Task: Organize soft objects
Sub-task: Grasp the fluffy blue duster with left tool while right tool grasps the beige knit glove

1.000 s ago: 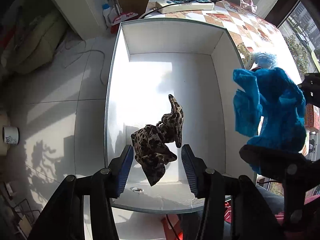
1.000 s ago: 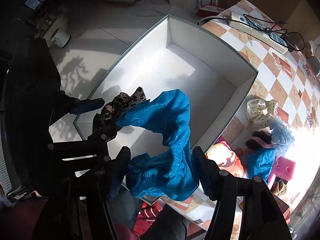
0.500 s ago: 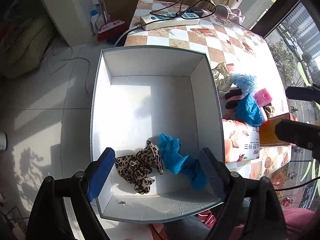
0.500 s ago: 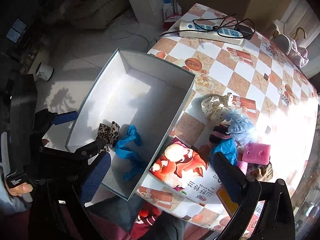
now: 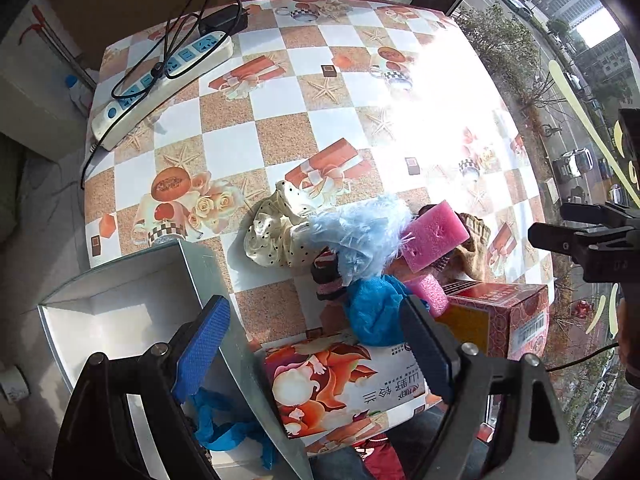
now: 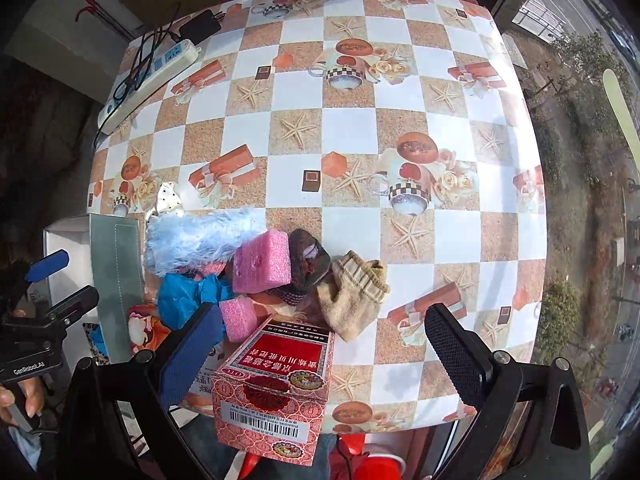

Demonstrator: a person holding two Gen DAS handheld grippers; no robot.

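Left wrist view: left gripper (image 5: 316, 334) spread wide, nothing between fingers, hovering over near table (image 5: 280, 128) edge, tilted down. Left finger sits above white box (image 5: 120, 312); right finger above blue cloth pile (image 5: 376, 312). Blue cloth strip (image 5: 224, 428) lies in box's near right corner. Soft heap just right of box: cream dotted fabric (image 5: 276, 236), pale blue fluffy piece (image 5: 360, 236), pink sponge (image 5: 434, 236), beige sock (image 6: 354, 296), all touching. Right wrist view: right gripper (image 6: 320, 356) also released, empty, held above red carton (image 6: 276, 380) at near edge, pointing at heap. Power strip (image 5: 160, 88) at far left.
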